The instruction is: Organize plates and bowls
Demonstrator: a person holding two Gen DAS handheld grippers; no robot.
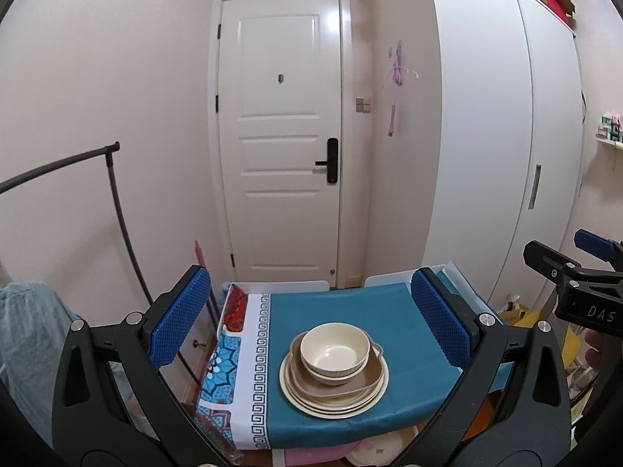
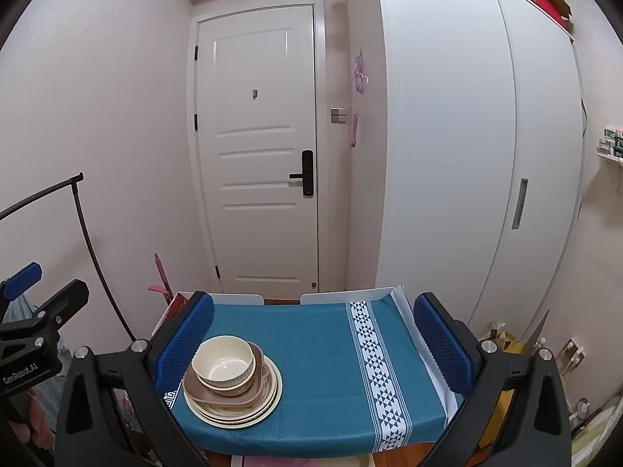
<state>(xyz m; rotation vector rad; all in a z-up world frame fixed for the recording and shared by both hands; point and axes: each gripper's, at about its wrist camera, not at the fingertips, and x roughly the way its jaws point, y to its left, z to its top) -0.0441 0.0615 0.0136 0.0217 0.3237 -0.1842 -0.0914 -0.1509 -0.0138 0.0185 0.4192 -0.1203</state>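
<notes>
Bowl (image 1: 335, 348) nests atop dish (image 1: 331, 383) and plates (image 1: 334, 399) in one stack on the table (image 1: 350, 311); left gripper (image 1: 311, 323) and right gripper (image 2: 311, 344) hover with jaws spread and empty, a scene fitting either finished stacking or a pile awaiting sorting.

both wrist views face the door (image 1: 280, 136), sharing the table (image 2: 311, 350)

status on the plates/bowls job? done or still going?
Looks done: the cream bowl sits in the tan dish on the stacked plates, one pile on the teal cloth. In hand: nothing; left tool and right tool are open and empty. Left: no loose dishes on the tabletop.
</notes>
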